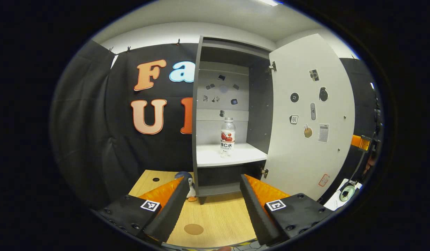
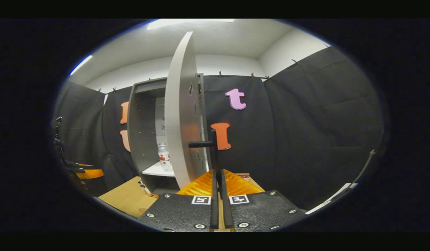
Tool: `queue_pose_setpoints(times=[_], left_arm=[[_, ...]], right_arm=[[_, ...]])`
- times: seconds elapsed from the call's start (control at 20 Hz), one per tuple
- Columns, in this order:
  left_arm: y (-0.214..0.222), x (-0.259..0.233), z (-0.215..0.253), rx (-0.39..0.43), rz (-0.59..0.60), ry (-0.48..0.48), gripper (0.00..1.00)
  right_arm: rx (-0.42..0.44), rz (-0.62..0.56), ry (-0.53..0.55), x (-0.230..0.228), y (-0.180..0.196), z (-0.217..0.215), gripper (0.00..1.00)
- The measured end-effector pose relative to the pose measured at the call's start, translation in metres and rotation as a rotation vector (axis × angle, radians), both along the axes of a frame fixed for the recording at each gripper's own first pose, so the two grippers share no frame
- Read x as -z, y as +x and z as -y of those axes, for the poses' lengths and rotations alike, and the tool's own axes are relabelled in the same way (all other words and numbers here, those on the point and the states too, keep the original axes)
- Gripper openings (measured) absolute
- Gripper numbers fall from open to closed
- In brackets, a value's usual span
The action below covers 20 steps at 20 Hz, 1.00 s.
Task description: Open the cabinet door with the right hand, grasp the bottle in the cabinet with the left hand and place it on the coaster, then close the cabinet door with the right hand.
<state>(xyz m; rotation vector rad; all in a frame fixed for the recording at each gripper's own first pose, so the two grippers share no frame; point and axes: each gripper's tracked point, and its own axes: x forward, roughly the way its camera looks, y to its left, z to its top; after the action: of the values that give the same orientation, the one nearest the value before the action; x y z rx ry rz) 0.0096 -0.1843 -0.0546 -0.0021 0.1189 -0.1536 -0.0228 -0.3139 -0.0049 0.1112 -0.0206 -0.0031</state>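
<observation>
**Door open, bottle on the shelf**

While the cabinet door [image 1: 311, 115] stood swung wide to the right in the left gripper view, the bottle [image 1: 228, 136] stood upright on the pale shelf [image 1: 215, 157] inside the cabinet [image 1: 197, 115], slightly right of the shelf's middle and apart from both side walls. Small stickers dotted the cabinet's back panel and the inner face of the door.

Left gripper [image 1: 213, 195]: released, fingers spread wide with nothing between them, held low above the wooden worktop [image 1: 218, 216] in front of the cabinet's base, well short of the bottle. A round brown coaster [image 1: 193, 229] lay flat on the worktop between the fingers in this view, near the front edge. A small penguin toy [image 1: 191, 190] stood on the worktop just beside the cabinet's left bottom corner.

Right gripper [image 2: 217, 177]: clenched, fingers drawn together on the dark bar handle [image 2: 212, 146] of the door, which ran up between them from the fingertips. In the right gripper view the door [image 2: 180, 115] appeared nearly edge-on, upright, with the bottle [image 2: 163, 157] visible past its left edge on the shelf. Black cloth hung behind and to the right.
</observation>
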Motion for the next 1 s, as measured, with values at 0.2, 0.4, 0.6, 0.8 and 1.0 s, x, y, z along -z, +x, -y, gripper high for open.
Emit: queue_pose_setpoints(times=[0.2,0.4,0.6,0.8,1.0], left_arm=[[-0.002,0.000,-0.003,-0.022,-0.001,-0.002,0.95],[0.000,0.000,-0.009,-0.044,0.003,-0.008,0.95],[0.008,-0.004,-0.011,-0.052,0.023,-0.002,0.95],[0.028,-0.001,-0.003,-0.039,0.034,0.000,0.91],[0.058,-0.009,0.016,0.002,0.076,0.001,0.95]], right_arm=[[-0.019,-0.002,0.015,0.003,0.001,0.004,0.06],[-0.001,-0.003,0.003,-0.001,-0.011,0.003,0.13],[0.058,0.057,-0.023,-0.023,-0.046,0.002,0.16],[0.032,0.117,-0.033,-0.045,-0.081,-0.031,0.06],[0.002,0.139,-0.056,-0.058,-0.097,-0.068,0.05]])
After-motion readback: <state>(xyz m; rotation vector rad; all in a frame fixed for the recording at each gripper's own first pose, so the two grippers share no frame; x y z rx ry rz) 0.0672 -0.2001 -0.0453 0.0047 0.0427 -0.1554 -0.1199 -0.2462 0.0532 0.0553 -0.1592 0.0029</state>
